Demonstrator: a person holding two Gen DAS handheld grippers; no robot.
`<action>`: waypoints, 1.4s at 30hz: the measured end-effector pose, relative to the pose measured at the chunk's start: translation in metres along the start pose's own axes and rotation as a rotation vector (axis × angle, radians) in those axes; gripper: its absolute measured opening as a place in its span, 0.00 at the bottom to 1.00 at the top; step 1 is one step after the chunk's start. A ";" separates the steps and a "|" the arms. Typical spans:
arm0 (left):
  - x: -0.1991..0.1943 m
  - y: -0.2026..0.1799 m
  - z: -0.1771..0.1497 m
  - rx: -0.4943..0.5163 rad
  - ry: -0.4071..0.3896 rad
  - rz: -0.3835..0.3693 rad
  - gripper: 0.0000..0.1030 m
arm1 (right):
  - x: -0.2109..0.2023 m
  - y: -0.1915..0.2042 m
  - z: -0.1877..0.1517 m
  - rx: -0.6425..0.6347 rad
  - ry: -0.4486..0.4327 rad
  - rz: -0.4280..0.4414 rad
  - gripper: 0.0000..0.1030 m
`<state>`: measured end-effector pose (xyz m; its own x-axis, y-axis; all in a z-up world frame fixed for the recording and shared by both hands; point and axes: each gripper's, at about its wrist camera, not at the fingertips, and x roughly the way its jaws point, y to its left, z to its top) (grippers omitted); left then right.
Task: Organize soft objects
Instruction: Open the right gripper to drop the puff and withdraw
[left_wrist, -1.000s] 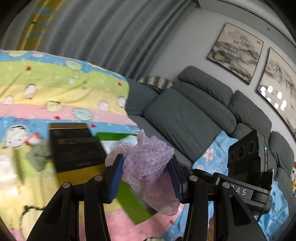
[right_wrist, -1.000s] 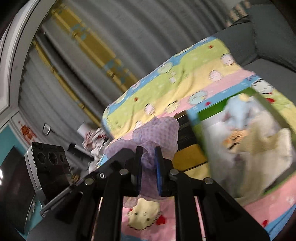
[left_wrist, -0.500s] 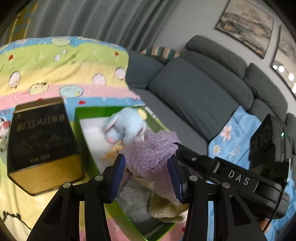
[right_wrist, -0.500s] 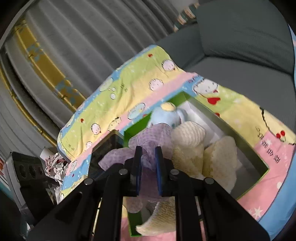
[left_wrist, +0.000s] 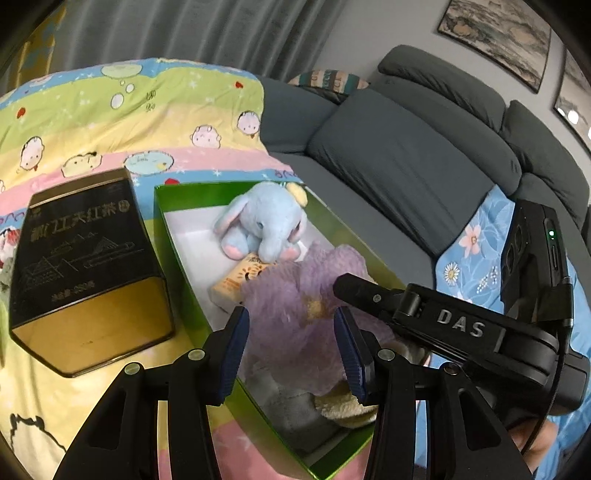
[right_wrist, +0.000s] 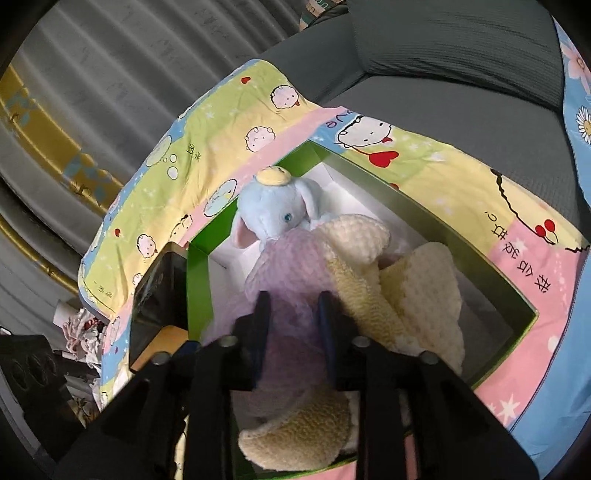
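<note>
The purple cloth (left_wrist: 295, 295) is going into the green box (left_wrist: 173, 236). The right tool (right_wrist: 293, 314) is opening around it; the left tool (left_wrist: 291, 332) still grips it and should release next.

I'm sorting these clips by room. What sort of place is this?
Most likely a home living room: a long grey sofa under framed paintings, grey curtains behind, and a cartoon-print blanket spread under the green box.
</note>
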<state>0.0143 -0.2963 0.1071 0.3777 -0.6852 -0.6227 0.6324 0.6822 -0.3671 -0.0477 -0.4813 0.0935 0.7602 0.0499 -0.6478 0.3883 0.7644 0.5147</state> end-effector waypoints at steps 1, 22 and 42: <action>-0.005 0.001 0.000 -0.006 -0.016 -0.006 0.46 | -0.003 0.002 -0.001 -0.015 -0.001 0.006 0.56; -0.201 0.078 -0.028 -0.117 -0.284 0.133 0.81 | -0.073 0.056 -0.021 -0.123 -0.190 -0.052 0.92; -0.257 0.253 -0.141 -0.523 -0.290 0.330 0.81 | -0.016 0.180 -0.088 -0.470 -0.125 -0.088 0.91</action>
<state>-0.0175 0.0883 0.0767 0.7065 -0.4111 -0.5760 0.0702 0.8507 -0.5210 -0.0355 -0.2878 0.1470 0.8027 -0.0835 -0.5905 0.1987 0.9710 0.1328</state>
